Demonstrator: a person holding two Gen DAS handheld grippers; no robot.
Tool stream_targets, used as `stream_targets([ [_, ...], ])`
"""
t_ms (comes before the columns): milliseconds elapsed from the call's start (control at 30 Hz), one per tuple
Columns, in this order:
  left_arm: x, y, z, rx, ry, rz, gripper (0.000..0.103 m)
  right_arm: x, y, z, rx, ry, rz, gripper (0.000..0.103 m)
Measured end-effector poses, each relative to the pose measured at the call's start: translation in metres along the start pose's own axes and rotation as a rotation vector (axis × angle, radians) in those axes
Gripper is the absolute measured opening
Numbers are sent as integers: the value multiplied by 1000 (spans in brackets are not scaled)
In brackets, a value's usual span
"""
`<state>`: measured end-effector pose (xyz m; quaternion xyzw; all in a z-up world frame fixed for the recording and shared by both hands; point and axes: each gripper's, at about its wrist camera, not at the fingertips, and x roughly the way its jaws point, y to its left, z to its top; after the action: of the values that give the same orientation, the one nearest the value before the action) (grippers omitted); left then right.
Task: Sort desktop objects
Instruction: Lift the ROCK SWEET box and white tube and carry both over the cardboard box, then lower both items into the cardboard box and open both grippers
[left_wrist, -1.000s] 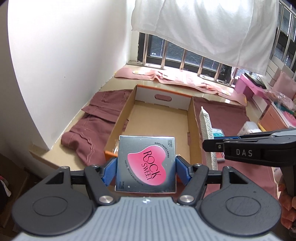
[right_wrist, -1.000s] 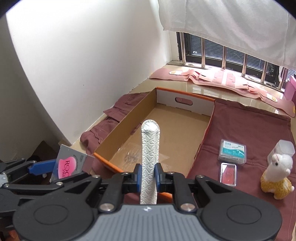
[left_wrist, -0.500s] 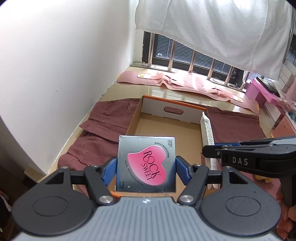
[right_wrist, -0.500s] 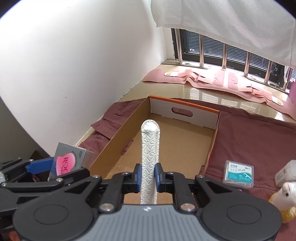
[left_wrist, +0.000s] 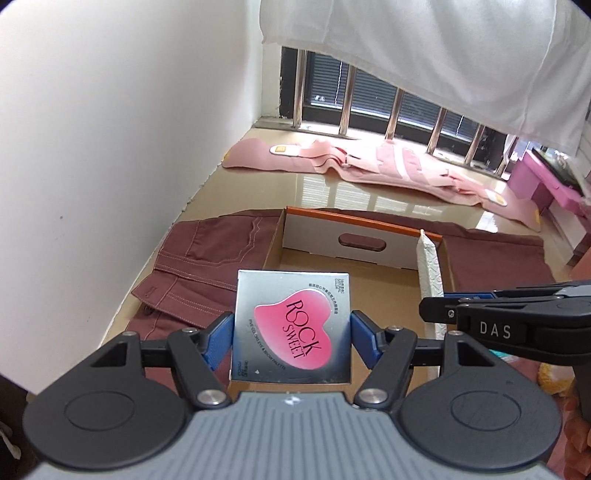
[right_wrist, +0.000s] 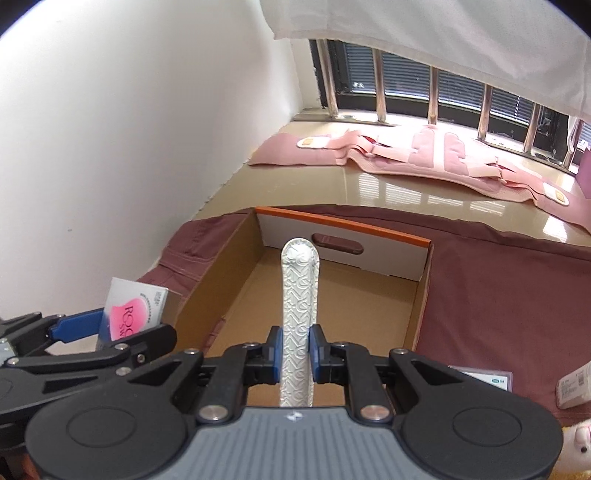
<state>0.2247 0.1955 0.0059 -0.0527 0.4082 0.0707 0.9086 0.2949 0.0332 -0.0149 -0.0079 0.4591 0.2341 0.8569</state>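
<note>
While both claws are clamped, the cardboard box (right_wrist: 332, 295) is found ahead: left claw (left_wrist: 291, 334) on the palette (left_wrist: 291, 325), right claw (right_wrist: 295, 349) on the white stick (right_wrist: 298, 306), pointing boxward.

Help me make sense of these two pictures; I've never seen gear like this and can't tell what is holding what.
No robot here: a person holds a hand tool with a two-finger claw in each hand, and each tool carries a camera looking along its fingers.

The left camera shows the left claw shut on a silver makeup box with a pink heart. The right camera shows the right claw shut on a long white embossed pouch.

Ahead, an open cardboard box sits on maroon cloth. Pink fabric lies by the window. A small clear case rests on the cloth at the right.
</note>
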Motion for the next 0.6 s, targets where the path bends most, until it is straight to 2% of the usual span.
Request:
stream_targets([
  [333,67,-16,33,19,68,-28,68,56,-20,23,25,36,-66,14],
  [600,106,-29,45,35,95,-21,68,81,-44,37,69,42,-65,14],
])
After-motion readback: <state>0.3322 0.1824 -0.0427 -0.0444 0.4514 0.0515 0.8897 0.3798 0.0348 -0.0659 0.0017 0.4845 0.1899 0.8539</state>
